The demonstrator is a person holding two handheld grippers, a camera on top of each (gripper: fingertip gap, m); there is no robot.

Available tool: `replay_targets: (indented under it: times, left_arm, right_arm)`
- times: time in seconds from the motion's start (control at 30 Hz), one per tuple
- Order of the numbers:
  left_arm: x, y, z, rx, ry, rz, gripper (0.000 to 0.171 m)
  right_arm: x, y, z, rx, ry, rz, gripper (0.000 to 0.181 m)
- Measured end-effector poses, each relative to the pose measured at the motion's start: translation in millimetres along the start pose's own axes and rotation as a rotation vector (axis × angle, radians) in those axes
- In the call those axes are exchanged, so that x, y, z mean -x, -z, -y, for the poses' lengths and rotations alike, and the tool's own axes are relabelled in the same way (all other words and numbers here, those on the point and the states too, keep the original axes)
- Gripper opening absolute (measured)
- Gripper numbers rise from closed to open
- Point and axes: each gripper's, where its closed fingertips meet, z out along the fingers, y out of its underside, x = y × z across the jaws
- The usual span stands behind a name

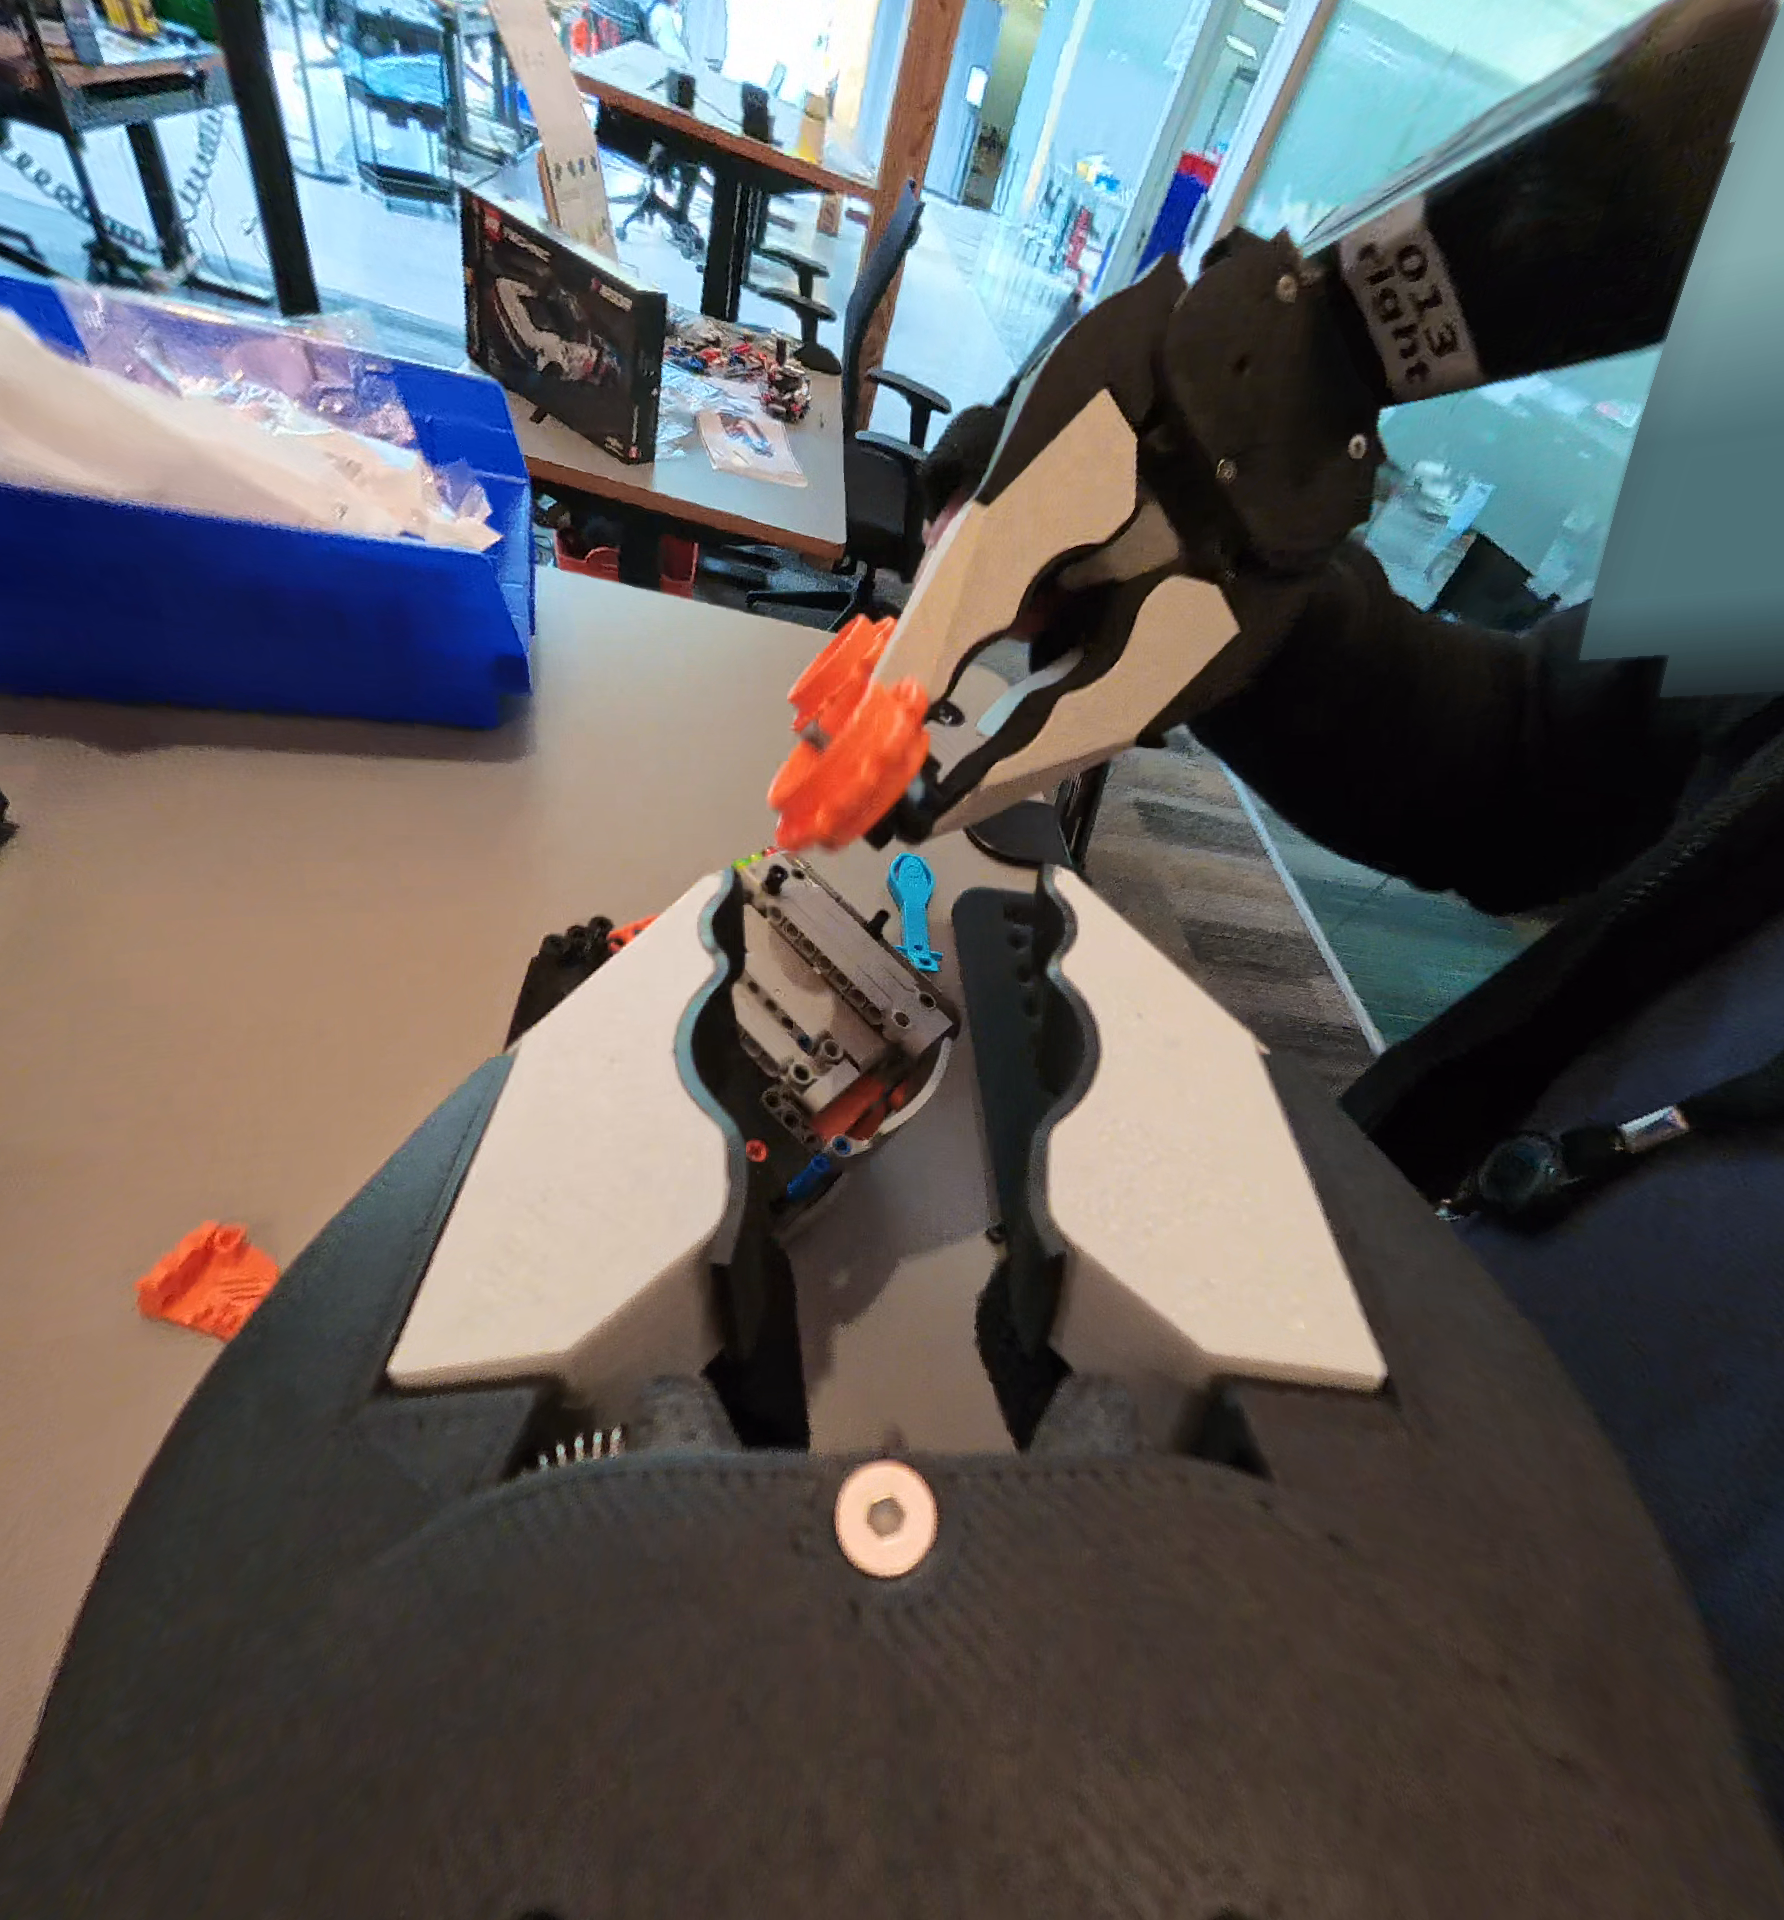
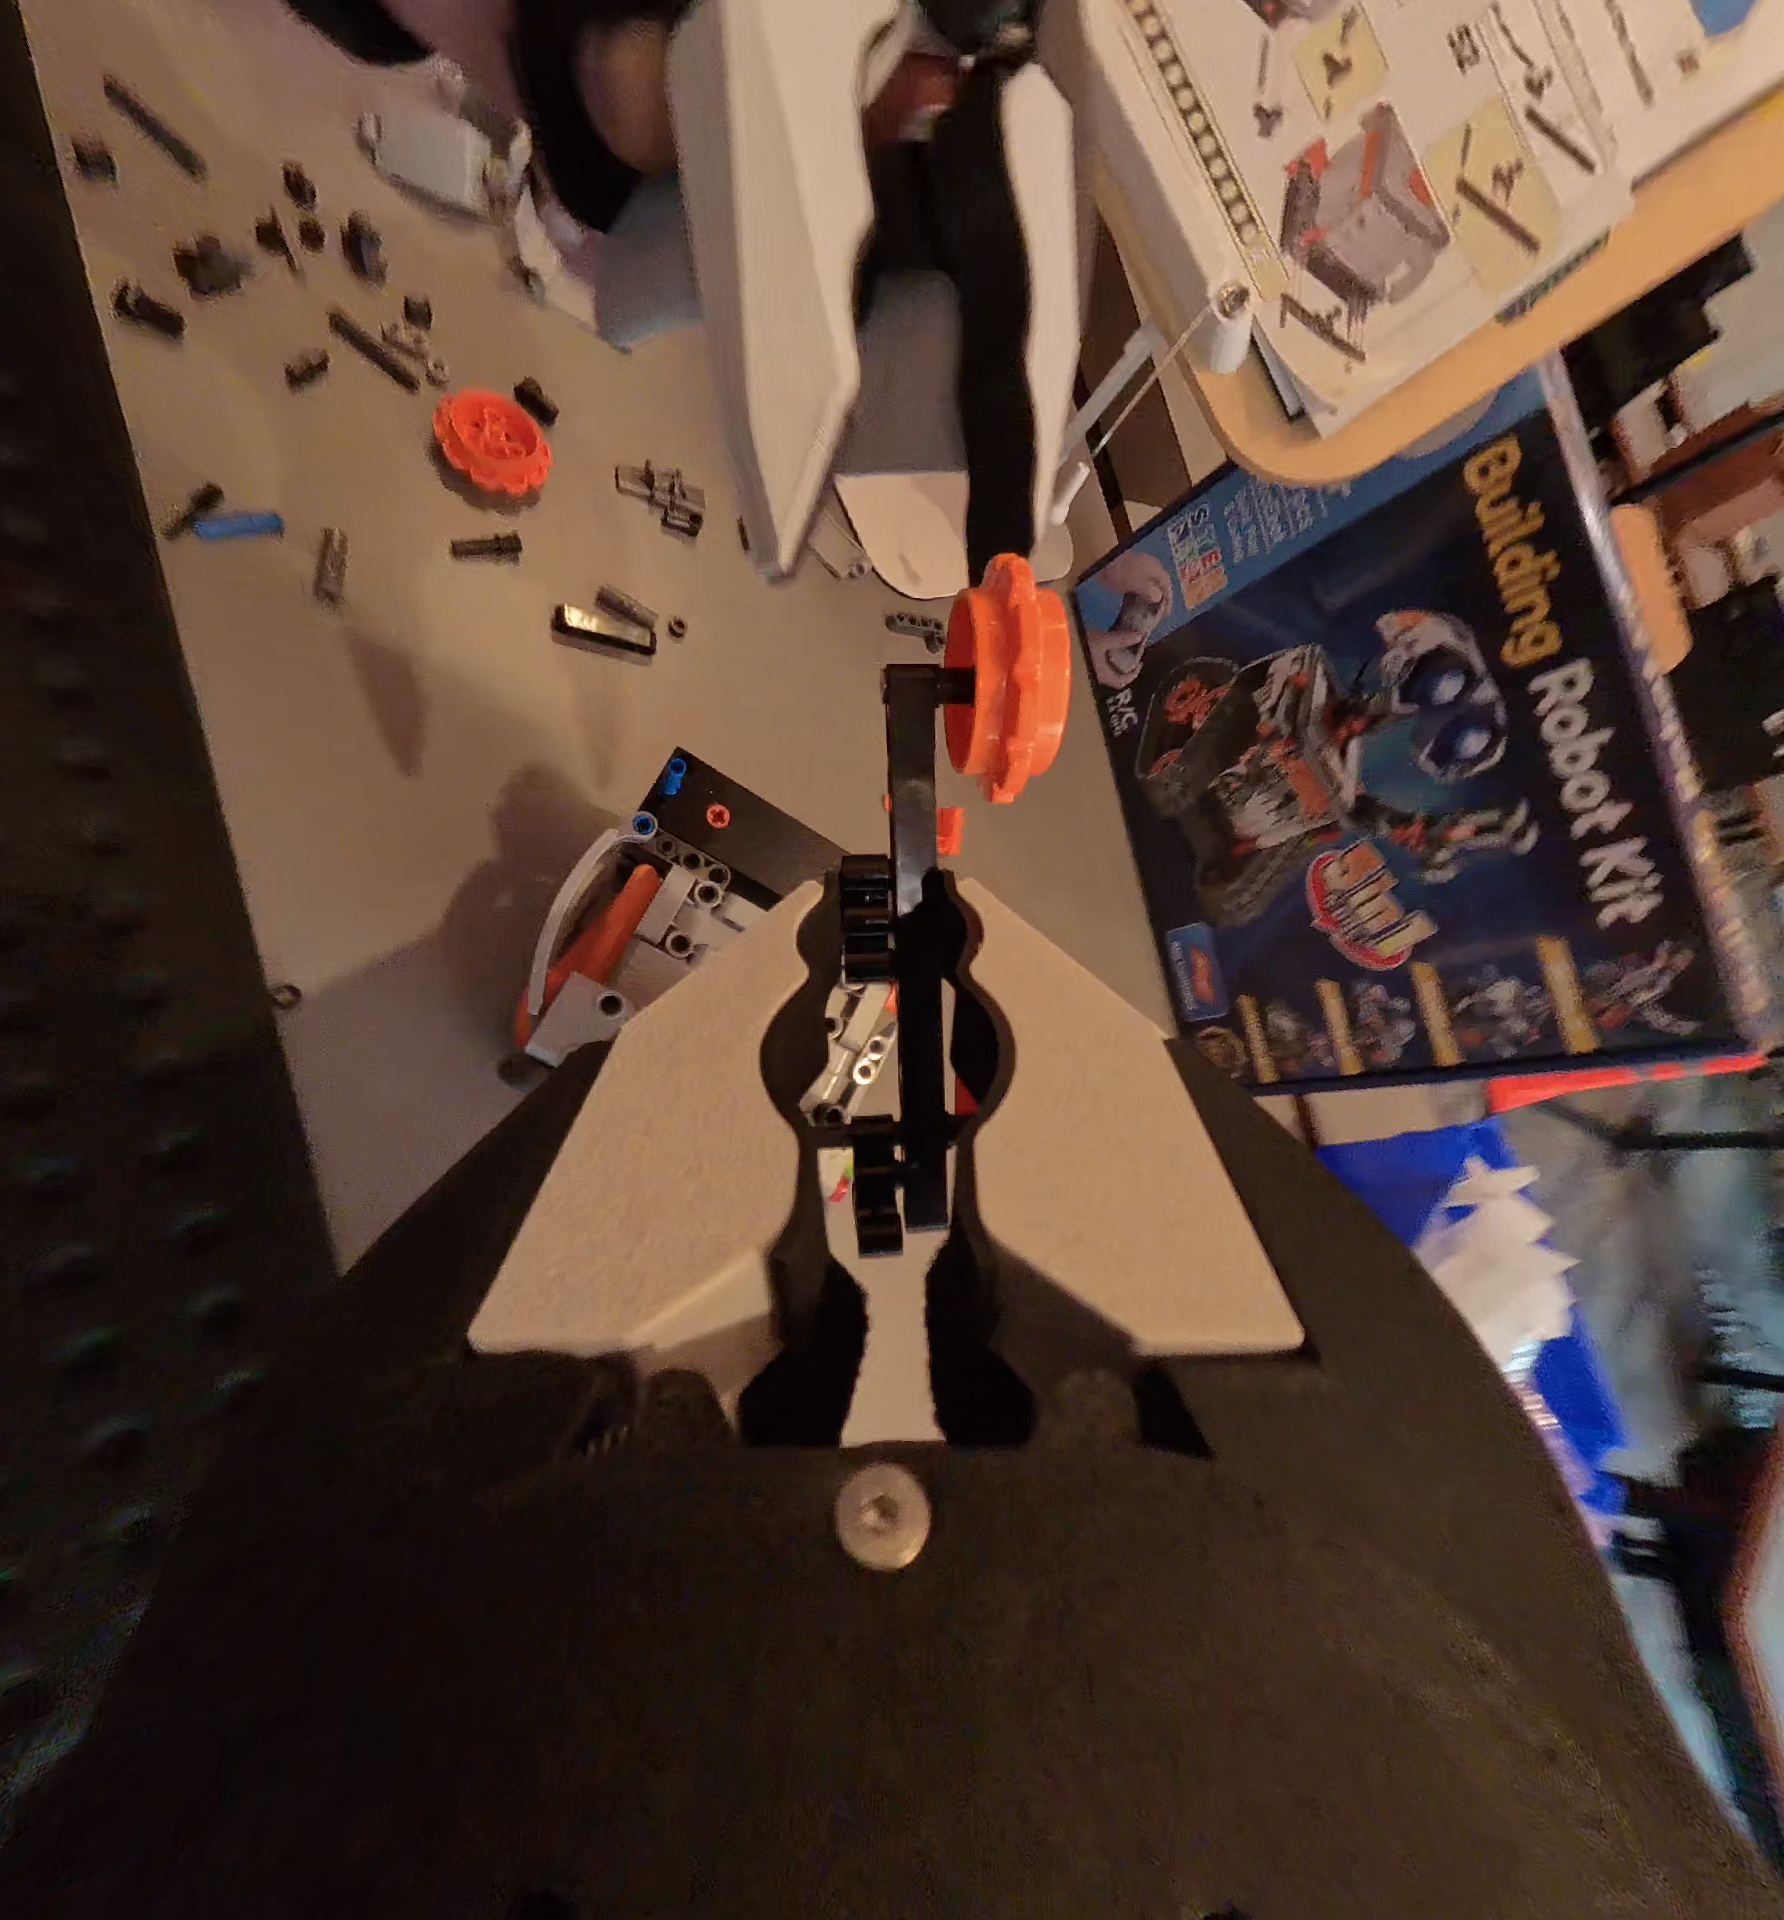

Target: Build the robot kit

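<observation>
My right gripper (image 2: 903, 894) is shut on a black beam (image 2: 914, 790) that carries black gears (image 2: 867, 914) and an orange wheel (image 2: 1007, 675) on a short axle. In the left wrist view the right gripper (image 1: 919, 727) comes in from the upper right and holds the orange wheel (image 1: 846, 758) above the table. My left gripper (image 1: 867, 894) is open and empty, just above a grey and white brick assembly (image 1: 836, 997) that lies on the table by its left finger. The assembly (image 2: 649, 914) and the left gripper (image 2: 909, 551) also show in the right wrist view.
A blue bin (image 1: 192, 582) with plastic bags stands at the back left. An orange part (image 1: 207, 1273) and a light blue tool (image 1: 914, 904) lie on the table. Loose black parts (image 2: 379, 343), a second orange wheel (image 2: 491, 442), a kit box (image 2: 1439, 779) and an instruction booklet (image 2: 1387, 187) surround the work. The tips of one gripper are about 5 cm away from the tips of the other.
</observation>
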Motion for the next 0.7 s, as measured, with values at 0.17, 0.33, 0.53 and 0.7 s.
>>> replay_targets:
  times: [0.17,0.33,0.53,0.7]
  left_arm:
    - [-12.6,-7.3,-0.5,0.028,-0.152,0.04,0.04]
    - [-16.4,-4.4,3.2,-0.035,-0.183,0.095,0.033]
    - [-21.9,1.6,7.2,-0.037,-0.413,0.249,0.033]
    - [-35.7,-1.4,6.1,0.042,-0.651,0.35,0.033]
  right_arm:
    - [7.9,-3.3,17.8,-0.018,0.162,-0.028,0.015]
    - [9.6,-9.3,22.5,-0.025,0.245,-0.088,0.015]
    - [-0.6,-1.0,24.2,-0.085,0.162,-0.127,0.032]
    - [-4.9,20.6,26.8,-0.184,0.019,-0.117,0.038]
